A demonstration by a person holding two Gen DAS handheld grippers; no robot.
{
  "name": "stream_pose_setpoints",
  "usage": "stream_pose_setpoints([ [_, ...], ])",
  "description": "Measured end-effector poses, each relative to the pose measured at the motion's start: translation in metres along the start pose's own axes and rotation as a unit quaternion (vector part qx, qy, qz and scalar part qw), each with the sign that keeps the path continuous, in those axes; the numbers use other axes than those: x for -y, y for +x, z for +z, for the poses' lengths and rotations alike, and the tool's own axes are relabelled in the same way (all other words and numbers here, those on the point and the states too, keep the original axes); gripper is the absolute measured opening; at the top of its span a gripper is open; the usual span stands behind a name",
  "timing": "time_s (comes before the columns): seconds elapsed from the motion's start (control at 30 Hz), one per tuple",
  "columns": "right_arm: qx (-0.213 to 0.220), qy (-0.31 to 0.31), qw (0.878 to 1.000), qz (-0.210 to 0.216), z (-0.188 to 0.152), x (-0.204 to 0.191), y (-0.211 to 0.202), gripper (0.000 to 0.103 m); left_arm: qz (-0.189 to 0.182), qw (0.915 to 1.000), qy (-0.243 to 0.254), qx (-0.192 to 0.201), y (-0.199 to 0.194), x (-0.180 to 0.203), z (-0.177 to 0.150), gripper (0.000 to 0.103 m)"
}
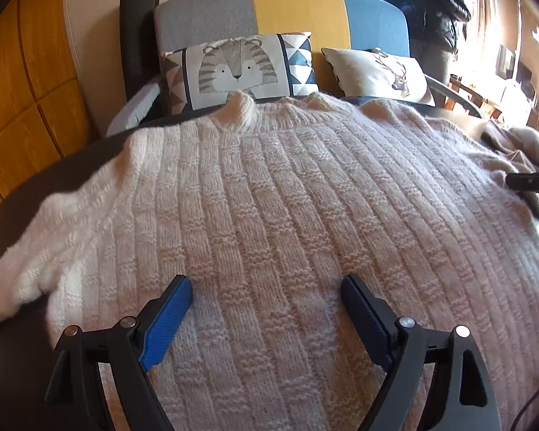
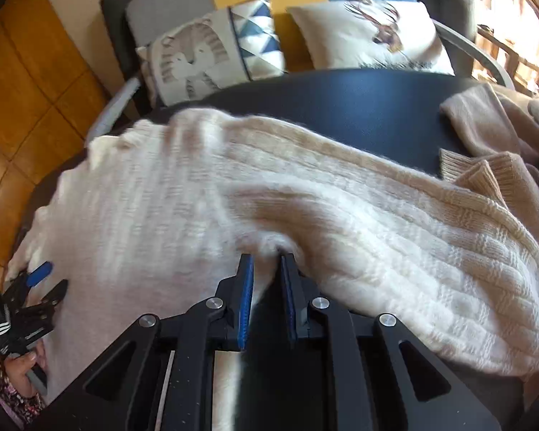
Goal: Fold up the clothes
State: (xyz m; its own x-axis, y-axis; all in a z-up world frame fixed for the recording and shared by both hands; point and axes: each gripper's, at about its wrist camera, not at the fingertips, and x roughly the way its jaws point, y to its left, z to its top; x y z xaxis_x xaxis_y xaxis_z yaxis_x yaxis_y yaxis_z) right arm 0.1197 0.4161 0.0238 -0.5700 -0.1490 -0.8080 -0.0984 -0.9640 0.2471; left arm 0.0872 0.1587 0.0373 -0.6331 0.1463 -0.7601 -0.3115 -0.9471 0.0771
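A cream ribbed knit sweater point(image 1: 269, 197) lies spread on a dark round table point(image 1: 36, 194), neck toward the sofa. My left gripper point(image 1: 266, 287) hovers open over the sweater's lower body, blue pads wide apart, holding nothing. My right gripper point(image 2: 266, 262) is shut on a pinch of the sweater point(image 2: 197, 194) near its right armpit, and the sleeve point(image 2: 431, 251) trails to the right. The left gripper also shows in the right wrist view point(image 2: 48, 280), at the far left. The right gripper's tip shows in the left wrist view point(image 1: 528, 179).
A beige knit garment point(image 2: 492, 143) is heaped at the table's point(image 2: 341, 97) right side. A sofa point(image 1: 287, 7) with a tiger cushion point(image 1: 237, 68) and a deer cushion point(image 1: 381, 72) stands behind. A person point(image 1: 431, 3) stands at the back right. Wooden panelling point(image 1: 21, 82) is to the left.
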Motion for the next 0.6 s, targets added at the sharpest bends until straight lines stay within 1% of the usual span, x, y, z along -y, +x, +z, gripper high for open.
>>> stream_pose_setpoints([
  [0.1,-0.005,-0.033,0.999,-0.023,-0.003,-0.022,0.009,0.016,0.000,1.0000,0.000,-0.001,0.000,0.000,0.001,0.089],
  [0.23,-0.008,-0.074,0.996,-0.058,-0.005,-0.049,0.018,0.016,-0.023,0.9994,-0.020,-0.013,0.002,-0.010,0.003,0.089],
  [0.27,0.002,-0.075,0.996,-0.052,-0.005,-0.055,0.015,0.016,-0.030,0.9991,-0.026,-0.017,0.002,-0.012,0.003,0.089],
  [0.3,0.009,-0.074,0.997,-0.030,-0.004,-0.062,0.013,0.016,-0.036,0.9987,-0.030,-0.021,0.001,-0.015,0.005,0.089],
  [0.33,0.009,-0.081,0.997,-0.010,-0.004,-0.072,0.012,0.016,-0.043,0.9983,-0.032,-0.023,0.000,-0.019,0.007,0.088],
  [0.37,0.005,-0.099,0.995,-0.006,-0.005,-0.083,0.013,0.018,-0.044,0.9982,-0.033,-0.023,-0.002,-0.023,0.010,0.087],
  [0.43,-0.003,-0.139,0.990,-0.021,-0.011,-0.103,0.018,0.019,-0.015,0.9995,-0.026,-0.010,-0.006,-0.037,0.018,0.086],
  [0.5,-0.017,-0.159,0.986,-0.048,-0.019,-0.110,0.032,0.019,0.025,0.9990,-0.036,0.008,-0.010,-0.068,0.027,0.086],
  [0.6,0.015,-0.176,0.982,-0.066,-0.029,-0.112,0.034,0.019,0.079,0.9938,-0.074,0.027,-0.016,-0.131,0.037,0.086],
])
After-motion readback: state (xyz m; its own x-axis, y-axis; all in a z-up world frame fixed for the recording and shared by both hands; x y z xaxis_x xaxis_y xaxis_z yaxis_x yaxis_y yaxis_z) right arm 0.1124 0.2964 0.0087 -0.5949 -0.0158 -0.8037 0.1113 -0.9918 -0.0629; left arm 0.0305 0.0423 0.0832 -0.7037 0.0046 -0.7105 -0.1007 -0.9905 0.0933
